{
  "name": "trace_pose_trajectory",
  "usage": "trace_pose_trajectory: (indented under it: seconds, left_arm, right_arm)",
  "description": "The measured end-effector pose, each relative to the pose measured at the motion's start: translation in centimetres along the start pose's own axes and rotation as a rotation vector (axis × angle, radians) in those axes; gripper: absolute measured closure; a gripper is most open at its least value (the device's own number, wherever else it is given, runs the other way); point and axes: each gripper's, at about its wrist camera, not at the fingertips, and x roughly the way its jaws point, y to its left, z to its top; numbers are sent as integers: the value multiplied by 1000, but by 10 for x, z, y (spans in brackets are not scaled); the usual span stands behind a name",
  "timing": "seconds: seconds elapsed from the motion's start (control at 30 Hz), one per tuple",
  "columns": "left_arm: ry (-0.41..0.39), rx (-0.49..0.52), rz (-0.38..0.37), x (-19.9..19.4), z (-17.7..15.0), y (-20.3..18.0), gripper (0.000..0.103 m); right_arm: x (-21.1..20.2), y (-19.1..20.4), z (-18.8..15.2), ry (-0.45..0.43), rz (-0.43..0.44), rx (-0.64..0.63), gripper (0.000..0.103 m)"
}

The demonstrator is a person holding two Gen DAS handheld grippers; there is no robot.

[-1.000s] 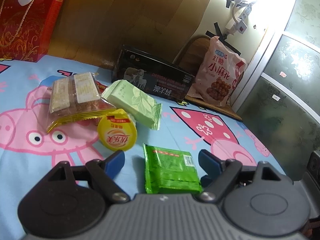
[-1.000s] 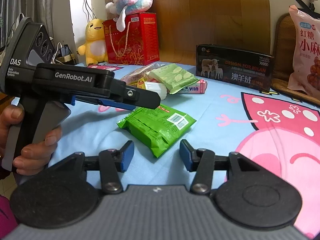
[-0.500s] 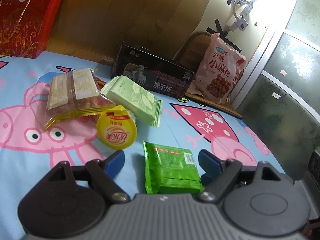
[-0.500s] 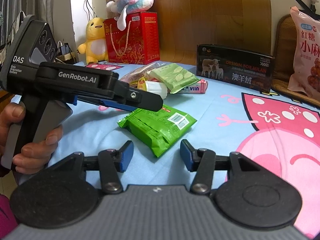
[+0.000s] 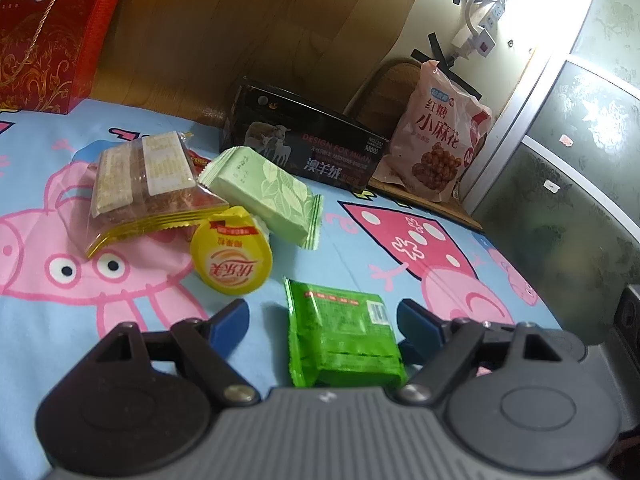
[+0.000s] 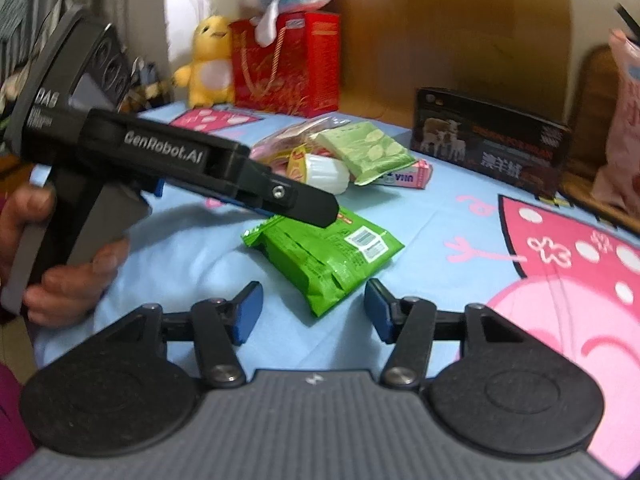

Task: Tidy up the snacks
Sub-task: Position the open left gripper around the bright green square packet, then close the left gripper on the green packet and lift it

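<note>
A bright green snack packet (image 5: pixel 344 336) lies flat on the blue cartoon cloth, between the open blue-padded jaws of my left gripper (image 5: pixel 322 320). It also shows in the right wrist view (image 6: pixel 324 256), just ahead of my open, empty right gripper (image 6: pixel 314 312). Beyond it sits a pile: a yellow-lidded cup (image 5: pixel 231 258) on its side, a pale green leaf-print packet (image 5: pixel 266 196), and a clear bag of bars (image 5: pixel 148 184). The left gripper's body (image 6: pixel 160 160) hovers over the green packet's far end in the right wrist view.
A black box with sheep (image 5: pixel 304 152) and a pink snack bag (image 5: pixel 436 140) stand at the back. A red gift box (image 6: pixel 286 64) with plush toys sits at the far left. A small pink carton (image 6: pixel 408 176) lies behind the pile. A glass door (image 5: pixel 580 168) is on the right.
The left gripper has edged slightly forward and lower over the green packet. The right gripper's view has shifted and blurred, moving a little closer. Both stay open.
</note>
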Motion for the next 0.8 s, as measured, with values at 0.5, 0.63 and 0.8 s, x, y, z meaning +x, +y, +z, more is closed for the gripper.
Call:
trace_pose_trajectory:
  seconds: [0.5,0.63,0.8]
  left_arm:
    - [32,-30,-58,-15,3,13,19]
    - [58,-65,-75,-16,4,19,19]
    - [95,-53,-82,2,12,9,20]
  right_arm:
    - [2,-7,4,13,12,-11,44]
    - [5,-9,6,-1,13,-10,44]
    - [8,-16,9,-9,16,8,44]
